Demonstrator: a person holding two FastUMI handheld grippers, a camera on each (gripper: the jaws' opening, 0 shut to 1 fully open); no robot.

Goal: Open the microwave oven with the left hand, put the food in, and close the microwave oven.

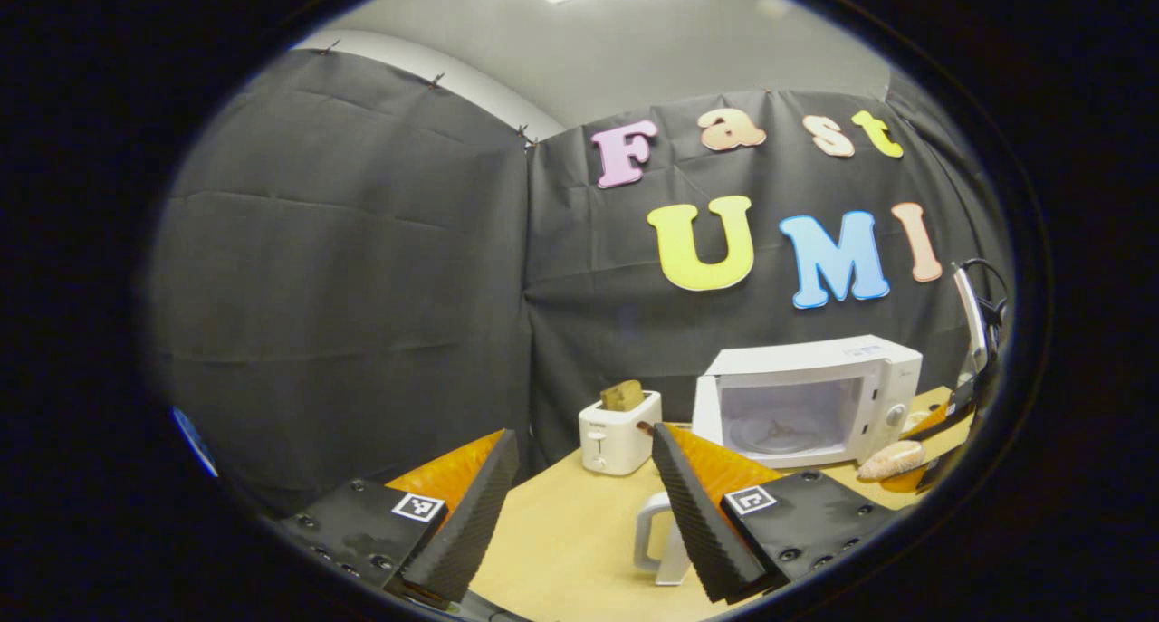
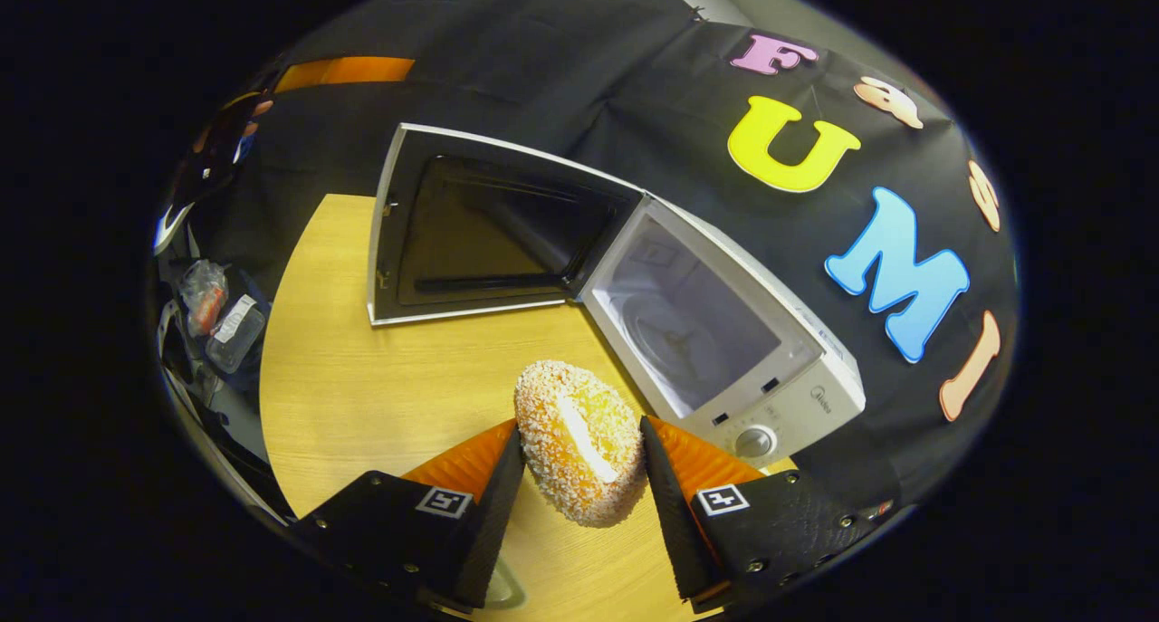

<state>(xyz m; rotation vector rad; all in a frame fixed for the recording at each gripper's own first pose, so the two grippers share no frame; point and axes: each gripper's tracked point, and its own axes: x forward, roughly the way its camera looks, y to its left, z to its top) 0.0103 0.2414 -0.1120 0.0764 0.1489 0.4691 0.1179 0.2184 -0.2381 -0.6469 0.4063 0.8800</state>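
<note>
The white microwave [image 1: 815, 396] stands at the back right of the wooden table [image 1: 561, 513], its door [image 2: 480, 233] swung wide open to the left and its cavity [image 2: 688, 323] showing a glass turntable. My right gripper [image 2: 580, 427] is shut on a crumb-coated bread roll [image 2: 579, 441], held above the table just in front of the oven's opening. The roll [image 1: 892, 459] also appears at the far right of the left gripper view. My left gripper [image 1: 583, 434] is open, holds nothing, and hangs back from the table's near left side.
A white toaster [image 1: 620, 434] with a slice of bread in it stands left of the microwave. A white mug [image 1: 656, 540] sits near my left gripper's right finger. Plastic-wrapped clutter [image 2: 217, 314] lies beyond the table's left edge.
</note>
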